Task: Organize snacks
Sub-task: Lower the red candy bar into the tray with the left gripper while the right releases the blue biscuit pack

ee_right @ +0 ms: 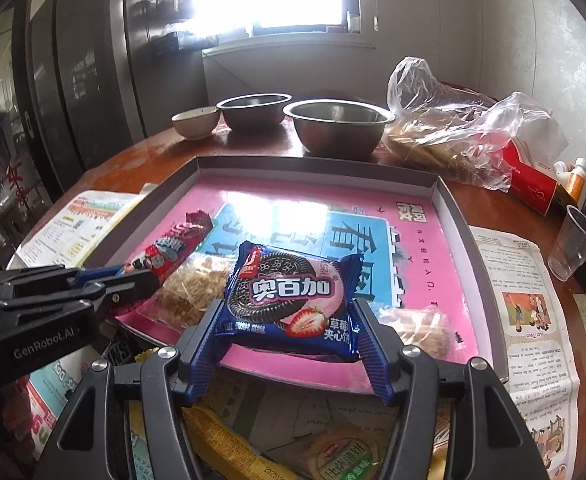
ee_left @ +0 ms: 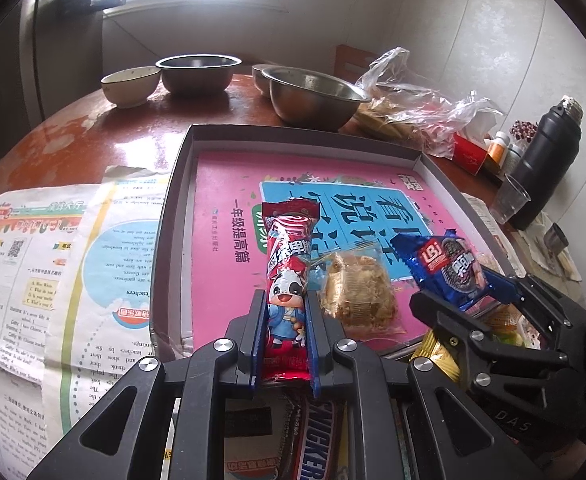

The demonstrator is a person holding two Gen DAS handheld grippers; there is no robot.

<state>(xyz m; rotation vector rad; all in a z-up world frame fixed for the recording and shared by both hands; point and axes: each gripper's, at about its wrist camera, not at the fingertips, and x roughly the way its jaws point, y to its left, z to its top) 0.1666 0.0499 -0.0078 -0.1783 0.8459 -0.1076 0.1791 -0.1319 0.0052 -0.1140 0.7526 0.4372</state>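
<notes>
My left gripper (ee_left: 285, 304) is shut on a long red snack stick (ee_left: 289, 264) with a cartoon figure, held over the near edge of a grey tray (ee_left: 173, 208) lined with a pink book cover. My right gripper (ee_right: 289, 312) is shut on a blue cookie pack (ee_right: 293, 292), also above the tray's near edge; the pack also shows in the left wrist view (ee_left: 453, 268). A clear-wrapped brown pastry (ee_left: 357, 288) lies in the tray between them. A second wrapped pastry (ee_right: 417, 328) lies in the tray to the right.
Below the grippers lie loose snacks, among them a Snickers bar (ee_left: 317, 444) and a yellow pack (ee_right: 229, 444). Behind the tray stand metal bowls (ee_right: 337, 124), a ceramic bowl (ee_left: 131, 84) and a plastic bag (ee_right: 445, 120). A plastic cup (ee_right: 573, 248) and black flask (ee_left: 545, 160) stand right. Newspaper (ee_left: 45, 260) lies left.
</notes>
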